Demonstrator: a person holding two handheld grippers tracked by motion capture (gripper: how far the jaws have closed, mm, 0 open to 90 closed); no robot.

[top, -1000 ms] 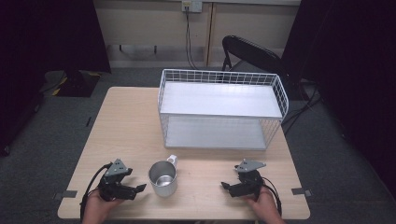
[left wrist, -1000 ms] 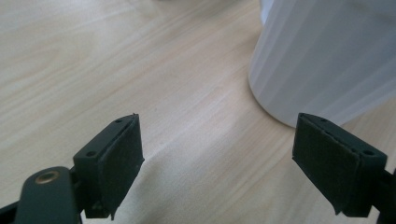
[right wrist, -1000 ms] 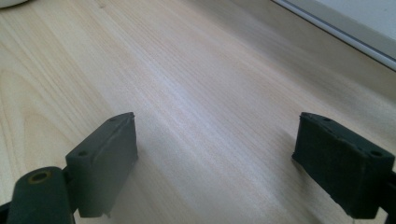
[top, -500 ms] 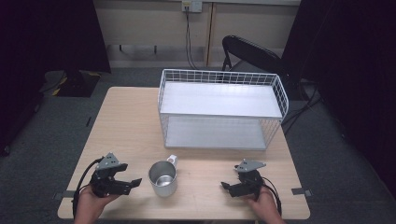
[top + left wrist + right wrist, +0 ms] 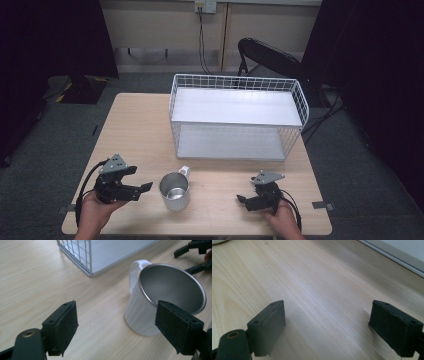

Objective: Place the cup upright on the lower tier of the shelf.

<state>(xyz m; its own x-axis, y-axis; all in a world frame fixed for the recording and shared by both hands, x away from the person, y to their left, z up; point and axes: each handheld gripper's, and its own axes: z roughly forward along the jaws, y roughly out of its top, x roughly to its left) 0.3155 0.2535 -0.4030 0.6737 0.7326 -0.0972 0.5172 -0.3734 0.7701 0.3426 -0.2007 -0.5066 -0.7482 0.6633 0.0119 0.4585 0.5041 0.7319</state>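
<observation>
Two claws wide open, empty, mug (image 5: pixel 174 190) upright btwn them, just beside left claw (image 5: pixel 144 189), right claw (image 5: pixel 242 201) apart.

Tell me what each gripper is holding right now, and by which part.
Nothing is held. The left gripper is open beside the mug, not touching it; the right gripper is open over bare table.

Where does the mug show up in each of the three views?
High view: mug at bottom centre, between the grippers.
Left gripper view: mug at right, partly behind the right-hand jaw.
Right gripper view: a white sliver at the top-left corner, possibly the mug.
Shared landmark: the wire rack.
</observation>
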